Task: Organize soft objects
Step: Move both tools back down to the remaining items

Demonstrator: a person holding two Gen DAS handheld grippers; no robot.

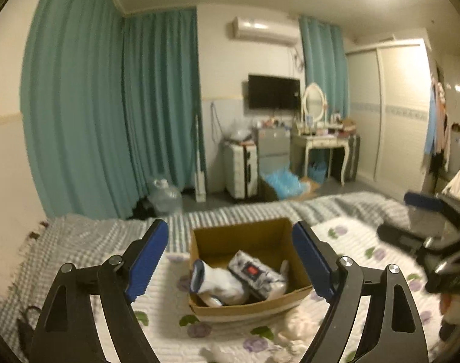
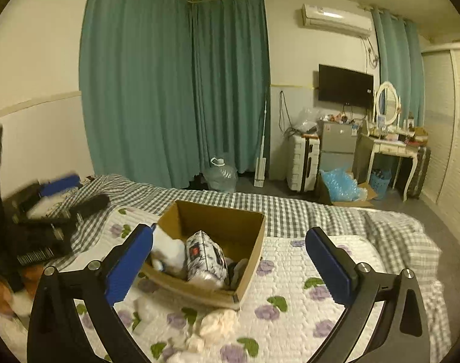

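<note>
Box point(image 1: 251, 304) ahead between my left gripper point(image 1: 230, 260) fingers, already holding white plush point(image 1: 218, 281) and tissue pack point(image 1: 255, 273). Both grippers wide open, empty. Right gripper point(image 2: 230, 269) hovers; loose cream cloth point(image 2: 219, 325) below it, just before box. Likely next: drop, pinch cloth, lift into box.

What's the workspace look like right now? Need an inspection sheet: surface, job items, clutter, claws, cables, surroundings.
Surface: bed with a white floral quilt over a checked blanket.
Job's things: open box on the quilt, holding a white sock and a patterned pack; pale soft items lie loose on the quilt in front of the box.
Clutter: nothing else seen on the quilt.
Claws: left claw open and empty, box framed between its fingers; right claw open and empty, to the right of the box.
Cables: cord hanging on the far wall.
Surroundings: teal curtains, TV, dresser, suitcase, water jug.
</note>
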